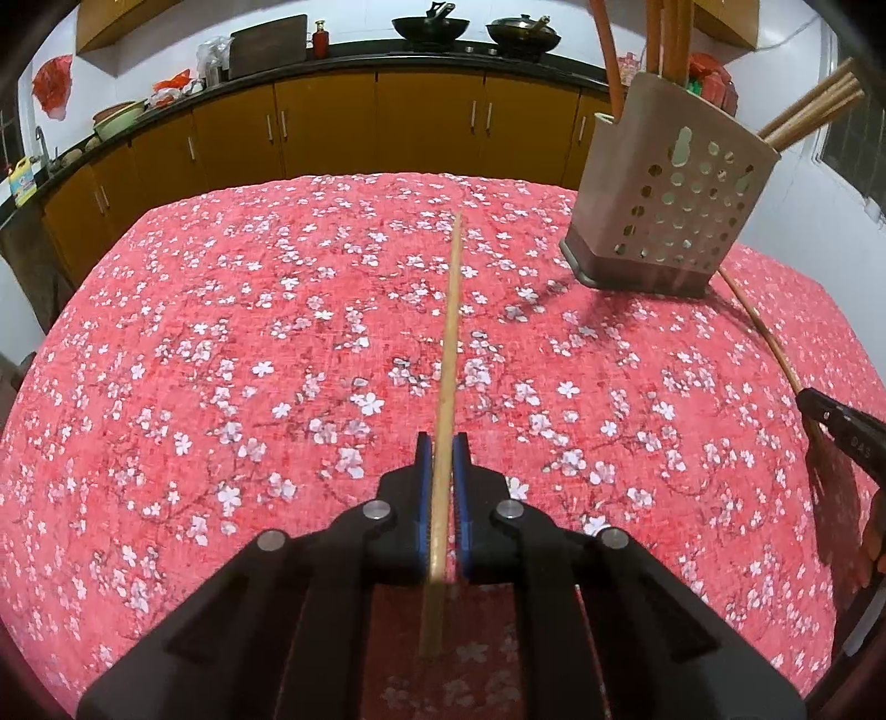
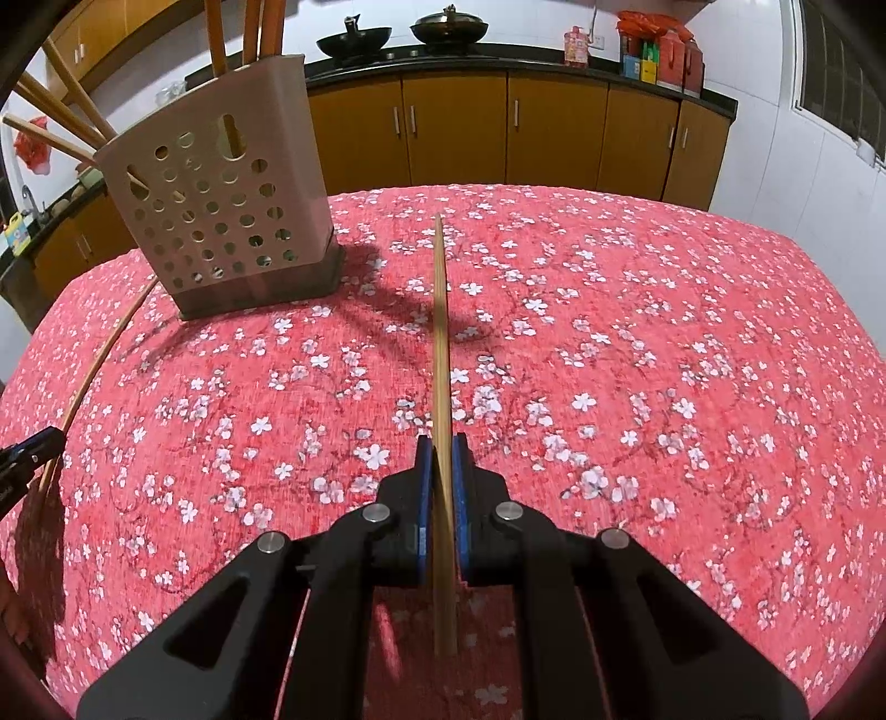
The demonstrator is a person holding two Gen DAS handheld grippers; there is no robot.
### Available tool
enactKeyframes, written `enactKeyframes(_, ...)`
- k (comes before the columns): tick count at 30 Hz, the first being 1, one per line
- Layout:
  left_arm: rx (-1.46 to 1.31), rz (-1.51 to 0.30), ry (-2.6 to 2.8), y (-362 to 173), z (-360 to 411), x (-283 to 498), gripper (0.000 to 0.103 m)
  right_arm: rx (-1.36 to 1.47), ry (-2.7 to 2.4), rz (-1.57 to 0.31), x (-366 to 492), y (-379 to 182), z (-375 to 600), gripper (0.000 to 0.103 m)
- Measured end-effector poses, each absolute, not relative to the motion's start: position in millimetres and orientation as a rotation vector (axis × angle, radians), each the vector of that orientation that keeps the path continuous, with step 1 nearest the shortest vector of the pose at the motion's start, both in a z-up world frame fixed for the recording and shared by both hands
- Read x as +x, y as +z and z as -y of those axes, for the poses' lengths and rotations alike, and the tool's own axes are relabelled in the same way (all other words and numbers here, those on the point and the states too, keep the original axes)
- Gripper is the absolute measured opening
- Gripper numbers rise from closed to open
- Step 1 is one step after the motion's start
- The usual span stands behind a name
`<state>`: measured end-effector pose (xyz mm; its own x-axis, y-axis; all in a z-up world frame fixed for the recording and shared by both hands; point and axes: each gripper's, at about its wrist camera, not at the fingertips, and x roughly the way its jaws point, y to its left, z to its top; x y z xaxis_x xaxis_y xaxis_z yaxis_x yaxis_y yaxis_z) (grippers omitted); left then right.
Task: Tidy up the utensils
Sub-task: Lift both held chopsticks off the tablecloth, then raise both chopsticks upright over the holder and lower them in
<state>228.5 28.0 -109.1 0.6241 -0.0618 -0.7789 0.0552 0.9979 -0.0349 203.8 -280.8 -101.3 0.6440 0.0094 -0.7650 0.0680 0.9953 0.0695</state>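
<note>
My left gripper (image 1: 442, 443) is shut on a wooden chopstick (image 1: 451, 332) that points forward over the red floral tablecloth (image 1: 221, 360). My right gripper (image 2: 442, 443) is shut on another wooden chopstick (image 2: 440, 332), also pointing forward. A beige perforated utensil holder (image 1: 670, 199) stands on the table between the two grippers, to the right in the left wrist view and to the left in the right wrist view (image 2: 221, 205). It holds several wooden chopsticks and orange-handled utensils. Each gripper shows at the edge of the other's view, the right gripper (image 1: 841, 432) and the left gripper (image 2: 27, 454).
Yellow-brown kitchen cabinets (image 1: 387, 127) with a black counter run behind the table. Two woks (image 1: 476, 30) sit on the stove. Bottles, bowls and bags (image 1: 166, 94) crowd the counter at the left. Boxes (image 2: 659, 50) stand on the counter at the right.
</note>
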Motion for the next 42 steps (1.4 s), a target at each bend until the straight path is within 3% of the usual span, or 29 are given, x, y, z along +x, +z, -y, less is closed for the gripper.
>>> enactKeyframes(8,-0.027,-0.870,-0.085,-89,-35,219,0.008,0.110,-0.025,-0.782,186,-70,286,0.008)
enactKeyframes(21,-0.068,-0.639,-0.118,-2,-34,201,0.008,0.150,-0.018,-0.556,167,5,296,0.008)
enactKeyframes(36,-0.070,-0.553,-0.168,31,-22,192,0.008,0.161,0.000,-0.490,163,22,294,0.008)
enactKeyframes(42,-0.048,-0.488,-0.218,61,-13,189,0.008,0.186,0.072,-0.403,157,60,290,0.008)
